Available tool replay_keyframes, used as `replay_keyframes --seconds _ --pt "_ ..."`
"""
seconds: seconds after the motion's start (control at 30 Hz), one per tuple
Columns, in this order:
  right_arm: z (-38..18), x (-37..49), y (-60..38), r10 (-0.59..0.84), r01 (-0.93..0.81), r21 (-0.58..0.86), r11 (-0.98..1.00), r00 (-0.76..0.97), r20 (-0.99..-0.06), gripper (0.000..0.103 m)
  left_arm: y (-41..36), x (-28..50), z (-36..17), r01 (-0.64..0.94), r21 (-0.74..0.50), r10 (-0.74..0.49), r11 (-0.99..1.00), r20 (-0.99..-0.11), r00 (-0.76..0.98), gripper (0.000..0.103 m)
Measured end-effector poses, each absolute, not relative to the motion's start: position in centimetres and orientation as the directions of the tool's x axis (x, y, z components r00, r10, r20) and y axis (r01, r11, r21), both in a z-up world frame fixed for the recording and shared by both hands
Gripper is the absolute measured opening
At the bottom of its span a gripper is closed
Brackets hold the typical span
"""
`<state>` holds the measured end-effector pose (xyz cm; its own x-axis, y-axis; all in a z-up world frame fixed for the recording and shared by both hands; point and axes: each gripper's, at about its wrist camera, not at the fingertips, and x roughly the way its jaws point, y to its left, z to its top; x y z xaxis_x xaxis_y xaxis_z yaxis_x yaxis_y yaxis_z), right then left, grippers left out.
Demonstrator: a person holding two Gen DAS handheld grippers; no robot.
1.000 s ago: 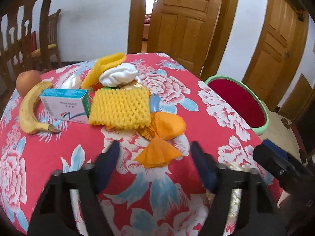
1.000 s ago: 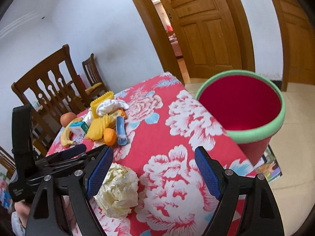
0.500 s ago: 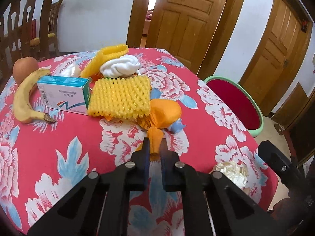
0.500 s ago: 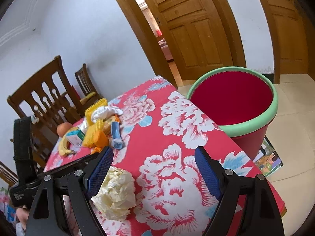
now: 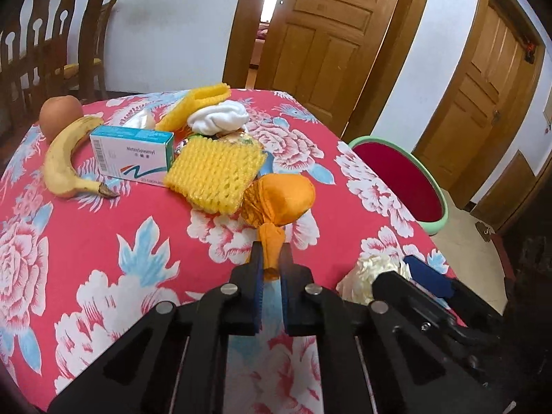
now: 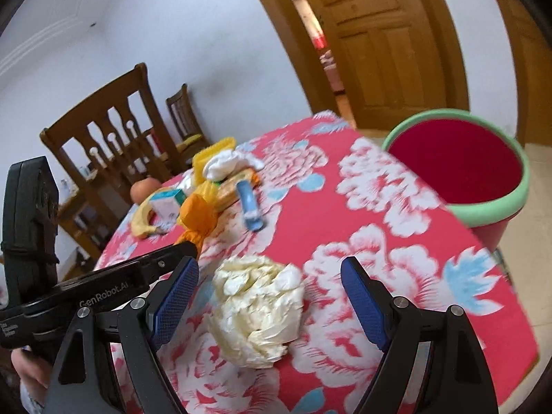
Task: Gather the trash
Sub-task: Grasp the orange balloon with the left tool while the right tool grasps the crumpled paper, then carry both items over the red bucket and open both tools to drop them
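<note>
An orange twisted wrapper (image 5: 283, 200) lies on the red flowered tablecloth (image 5: 103, 241). My left gripper (image 5: 270, 255) is shut on its twisted tail, and the right wrist view shows the wrapper (image 6: 198, 214) at that gripper's tip. A crumpled cream paper ball (image 6: 257, 307) sits near the table's edge. It is between the blue pads of my right gripper (image 6: 269, 269). The jaws are closing but the pads stand clear of the paper. A red bin with a green rim (image 6: 490, 207) stands on the floor beside the table, to the right.
Behind the wrapper lie a yellow foam net (image 5: 214, 176), a medicine box (image 5: 132, 155), a banana (image 5: 63, 162), a round fruit (image 5: 60, 114), a white cloth (image 5: 220, 117) and a blue tube (image 6: 250, 207). Wooden chairs (image 6: 114, 145) stand at the far left, wooden doors behind.
My left jaws closed on the orange wrapper's tail and pulled it nearer. The right gripper moved forward so the cream paper ball now sits between its fingers.
</note>
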<state>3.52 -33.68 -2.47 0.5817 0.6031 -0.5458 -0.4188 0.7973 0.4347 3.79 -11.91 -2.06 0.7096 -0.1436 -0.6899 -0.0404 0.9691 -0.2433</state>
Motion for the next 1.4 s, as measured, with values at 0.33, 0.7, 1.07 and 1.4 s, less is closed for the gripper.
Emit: replay_keyframes --seconds 0.33,0.7,1.07,1.4 --pt "-1.0 2.8 -33.4 0.653 -0.527 0.386 0.757 0.586 -0.48 0.03 -12.6 3.3 -0.5 -0.001 -0.285 -0.198 0.959 -0.669 0.716 0.007" --pt "0.4 4.5 -34.0 0.595 -0.484 0.345 0.804 0.646 -0.479 0.03 -14.2 5.6 -0.4 0.022 -0.318 -0.242 0.948 -0.672 0.7 0.007" --pt "2.1 10.0 -37.4 0.542 -0.396 0.375 0.838 0.688 -0.483 0.03 -18.4 10.0 1.6 0.114 -0.267 -0.266 0.957 -0.649 0.713 0.007" --pt "2.3 13.5 -40.5 0.54 -0.39 0.388 0.835 0.718 -0.439 0.029 -22.7 13.5 3.5 0.216 -0.216 -0.304 0.952 -0.605 0.735 0.006"
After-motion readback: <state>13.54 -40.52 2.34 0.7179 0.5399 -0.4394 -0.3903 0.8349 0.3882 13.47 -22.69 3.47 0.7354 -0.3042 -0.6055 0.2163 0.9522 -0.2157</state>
